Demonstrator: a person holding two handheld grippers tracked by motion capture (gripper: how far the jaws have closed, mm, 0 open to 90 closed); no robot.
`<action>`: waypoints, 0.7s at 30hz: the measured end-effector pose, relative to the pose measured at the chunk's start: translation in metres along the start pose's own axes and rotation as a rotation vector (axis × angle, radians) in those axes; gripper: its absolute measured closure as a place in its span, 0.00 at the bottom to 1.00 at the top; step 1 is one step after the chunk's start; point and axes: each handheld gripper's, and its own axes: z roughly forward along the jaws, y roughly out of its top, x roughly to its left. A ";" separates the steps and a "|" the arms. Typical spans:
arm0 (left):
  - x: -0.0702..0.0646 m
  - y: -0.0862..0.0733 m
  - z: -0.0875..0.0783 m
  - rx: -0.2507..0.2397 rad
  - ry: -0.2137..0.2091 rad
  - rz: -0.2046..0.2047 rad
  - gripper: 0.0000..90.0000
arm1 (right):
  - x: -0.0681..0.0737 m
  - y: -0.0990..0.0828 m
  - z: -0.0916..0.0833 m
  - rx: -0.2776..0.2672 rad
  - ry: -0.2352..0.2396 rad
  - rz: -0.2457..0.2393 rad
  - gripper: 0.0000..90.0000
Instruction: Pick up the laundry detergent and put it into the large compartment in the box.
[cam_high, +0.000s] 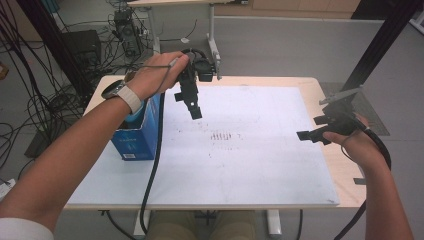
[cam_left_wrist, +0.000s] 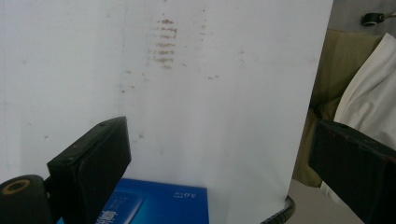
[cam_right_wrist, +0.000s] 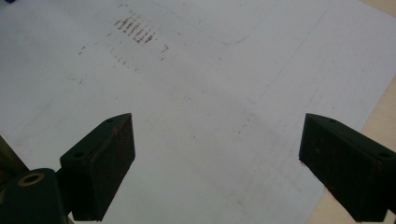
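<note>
The blue box (cam_high: 137, 131) stands at the mat's (cam_high: 260, 170) left edge, under the left gripper (cam_high: 192, 107); probably light, stiff card, best pinched across its narrow sides. Both left and right gripper (cam_high: 312, 134) gape wide, empty.

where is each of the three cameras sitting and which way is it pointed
High view: fixed above the person's side, looking forward and down on the white board; both forearms, the left tool and the right tool show.
Left gripper view: rides the left tool, looking down over the blue box toward the person; open jaws show.
Right gripper view: rides the right tool, looking across the board; open jaws show.
Shared: all three show the brown marks on the board.
</note>
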 end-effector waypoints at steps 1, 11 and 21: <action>-0.001 0.001 0.002 0.003 0.003 0.004 0.07 | 0.000 0.000 0.000 0.001 0.000 0.000 0.12; -0.003 0.009 0.025 0.027 -0.013 0.053 0.07 | -0.001 0.002 0.005 0.003 0.005 -0.002 0.12; -0.004 0.017 0.041 0.044 -0.026 0.087 0.07 | -0.003 -0.001 0.005 0.004 0.003 0.003 0.12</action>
